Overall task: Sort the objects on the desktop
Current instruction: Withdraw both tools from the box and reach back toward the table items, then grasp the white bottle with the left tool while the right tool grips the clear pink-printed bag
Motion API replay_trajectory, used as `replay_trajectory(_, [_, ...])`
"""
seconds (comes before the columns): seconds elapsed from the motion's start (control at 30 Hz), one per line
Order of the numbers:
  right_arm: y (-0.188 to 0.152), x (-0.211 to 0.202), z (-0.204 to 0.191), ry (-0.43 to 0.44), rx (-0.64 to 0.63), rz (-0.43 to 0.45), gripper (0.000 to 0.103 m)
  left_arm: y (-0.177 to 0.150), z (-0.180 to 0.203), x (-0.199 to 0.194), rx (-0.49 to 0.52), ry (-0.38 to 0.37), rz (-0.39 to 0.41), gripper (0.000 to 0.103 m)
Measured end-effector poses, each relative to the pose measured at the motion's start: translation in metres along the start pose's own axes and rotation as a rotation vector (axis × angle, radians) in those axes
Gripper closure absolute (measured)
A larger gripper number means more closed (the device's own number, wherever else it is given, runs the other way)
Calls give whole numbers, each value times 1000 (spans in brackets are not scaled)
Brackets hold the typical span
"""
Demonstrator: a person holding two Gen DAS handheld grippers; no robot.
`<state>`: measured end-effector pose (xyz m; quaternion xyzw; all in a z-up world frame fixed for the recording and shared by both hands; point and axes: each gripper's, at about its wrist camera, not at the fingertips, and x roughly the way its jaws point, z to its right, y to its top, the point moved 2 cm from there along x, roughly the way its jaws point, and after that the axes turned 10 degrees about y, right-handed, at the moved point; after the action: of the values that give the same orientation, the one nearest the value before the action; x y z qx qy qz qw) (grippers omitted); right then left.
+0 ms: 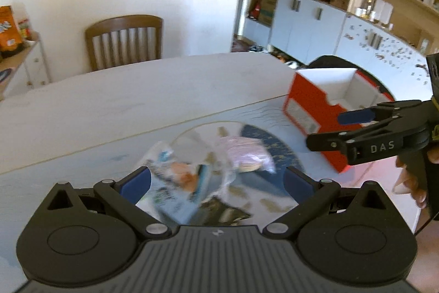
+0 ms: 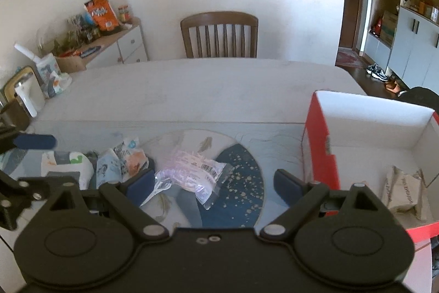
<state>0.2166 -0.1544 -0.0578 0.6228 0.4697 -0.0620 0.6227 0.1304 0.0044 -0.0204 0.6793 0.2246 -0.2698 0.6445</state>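
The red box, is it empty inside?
No, the red box already holds a crumpled brown paper packet on its white floor.

Pale, wide worktop point(image 2: 192, 89) with rounded far corners. On it: a printed mat with a dark blue speckled roundel point(image 2: 244, 183); on the mat, a clear pink-printed plastic packet point(image 2: 192, 172), an orange-and-white snack sachet point(image 2: 129, 158), a white pouch with green marking point(image 2: 68, 166). At right, an open red cardboard box, white inside point(image 2: 321, 155).
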Motion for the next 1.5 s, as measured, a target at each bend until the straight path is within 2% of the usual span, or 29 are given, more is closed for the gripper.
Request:
replay_trajectory(0.2, [-3, 21, -8, -13, -20, -31, 9, -8, -25, 9, -17, 50, -8, 0])
replay_trajectory(0.67, [12, 80, -18, -33, 88, -51, 9, -31, -69, 33, -24, 138, -45, 0])
replay_trajectory(0.9, [10, 102, -13, -60, 142, -73, 9, -41, -91, 46, -64, 168, -75, 0])
replay_trajectory(1.1, [8, 118, -4, -100, 169, -100, 9, -47, -104, 56, -62, 143, -109, 0])
replay_trajectory(1.33, [2, 130, -1, -85, 196, -138, 7, -57, -107, 64, -83, 114, -149, 1])
replay_trajectory(1.5, [-1, 136, -1, -77, 211, -154, 7, -60, -102, 64, -75, 99, -154, 12])
